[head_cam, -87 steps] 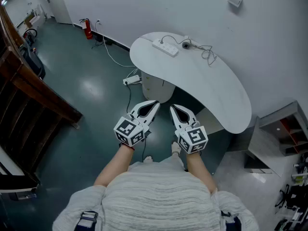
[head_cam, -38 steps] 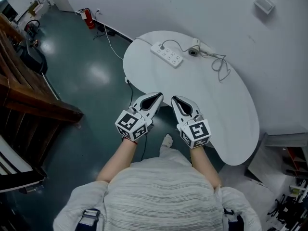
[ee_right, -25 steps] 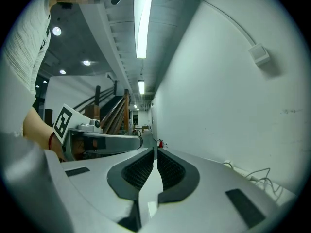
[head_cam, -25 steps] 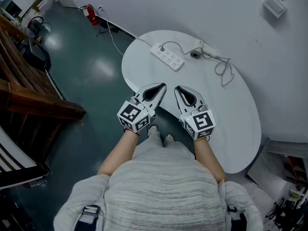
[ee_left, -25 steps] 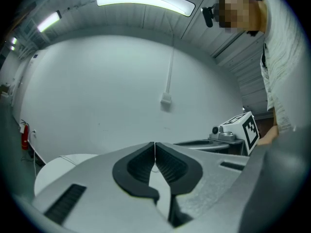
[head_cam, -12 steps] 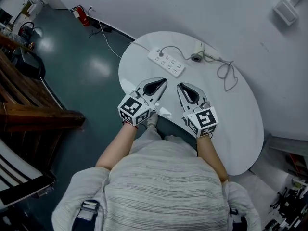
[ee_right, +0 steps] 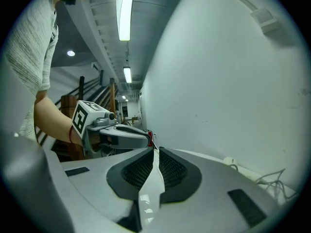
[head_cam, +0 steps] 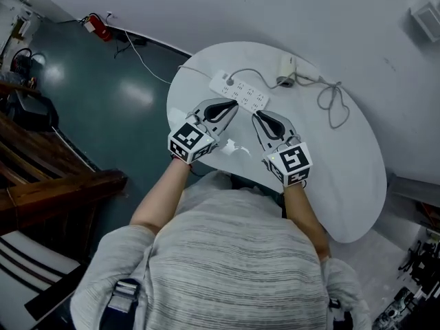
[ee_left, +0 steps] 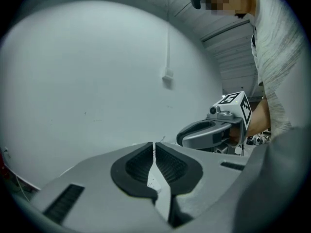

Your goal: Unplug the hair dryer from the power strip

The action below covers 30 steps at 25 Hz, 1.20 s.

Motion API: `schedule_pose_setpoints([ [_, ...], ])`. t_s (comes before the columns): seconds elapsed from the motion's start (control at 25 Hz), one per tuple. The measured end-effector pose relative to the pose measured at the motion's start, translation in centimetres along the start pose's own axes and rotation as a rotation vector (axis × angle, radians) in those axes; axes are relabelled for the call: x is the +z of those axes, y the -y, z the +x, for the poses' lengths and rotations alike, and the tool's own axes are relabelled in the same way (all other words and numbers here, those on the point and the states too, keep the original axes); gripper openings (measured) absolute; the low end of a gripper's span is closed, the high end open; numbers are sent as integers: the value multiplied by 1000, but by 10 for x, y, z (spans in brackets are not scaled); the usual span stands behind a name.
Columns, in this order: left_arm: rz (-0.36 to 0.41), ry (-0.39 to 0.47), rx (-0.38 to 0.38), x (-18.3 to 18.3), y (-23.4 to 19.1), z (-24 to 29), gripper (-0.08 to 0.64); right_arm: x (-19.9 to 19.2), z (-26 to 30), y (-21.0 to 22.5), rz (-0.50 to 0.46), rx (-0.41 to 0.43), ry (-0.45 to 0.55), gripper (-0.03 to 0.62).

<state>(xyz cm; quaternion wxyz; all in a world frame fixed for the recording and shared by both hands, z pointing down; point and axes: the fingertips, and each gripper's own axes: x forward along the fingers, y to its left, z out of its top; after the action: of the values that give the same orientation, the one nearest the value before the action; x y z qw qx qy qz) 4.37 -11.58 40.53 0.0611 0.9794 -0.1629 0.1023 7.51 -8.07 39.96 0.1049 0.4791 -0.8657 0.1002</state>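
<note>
While held side by side over a round white table [head_cam: 344, 184], both shut tight and empty: left gripper [head_cam: 232, 106], tips near the power strip [head_cam: 242, 92] just beyond; right gripper [head_cam: 256, 116] alongside. Farther right, by the wall, probably the hair dryer [head_cam: 284, 66], well apart from both.

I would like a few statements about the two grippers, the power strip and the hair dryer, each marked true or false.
1. The left gripper and the right gripper are both shut and empty. True.
2. The white oblong power strip lies on the floor. False: it lies on the white rounded table.
3. The left gripper holds the small pale hair dryer. False: the dryer lies on the table beyond the strip, untouched.
4. A red fire extinguisher stands on the floor by the wall. True.
</note>
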Motion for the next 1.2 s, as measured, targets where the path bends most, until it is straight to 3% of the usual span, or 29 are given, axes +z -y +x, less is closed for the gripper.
schedule_pose_setpoints([
  [0.24, 19, -42, -90, -17, -15, 8, 9, -20, 26, 6, -22, -17, -75, 40],
  [0.32, 30, -61, -120, -25, -16, 9, 9, -29, 34, 6, -23, -10, -110, 146],
  [0.48, 33, -96, -146, -40, -19, 12, 11, -47, 46, 6, -51, 6, -178, 181],
  [0.64, 22, -117, -129, -51, -27, 11, 11, -65, 58, 7, -121, 56, -263, 242],
  [0.84, -20, -118, -78, -61, -37, 6, 10, -90, 77, 20, -228, 62, -390, 264],
  [1.2, -89, -124, -34, -81, -38, 0, 11, -133, 109, 36, -281, 78, -556, 296],
])
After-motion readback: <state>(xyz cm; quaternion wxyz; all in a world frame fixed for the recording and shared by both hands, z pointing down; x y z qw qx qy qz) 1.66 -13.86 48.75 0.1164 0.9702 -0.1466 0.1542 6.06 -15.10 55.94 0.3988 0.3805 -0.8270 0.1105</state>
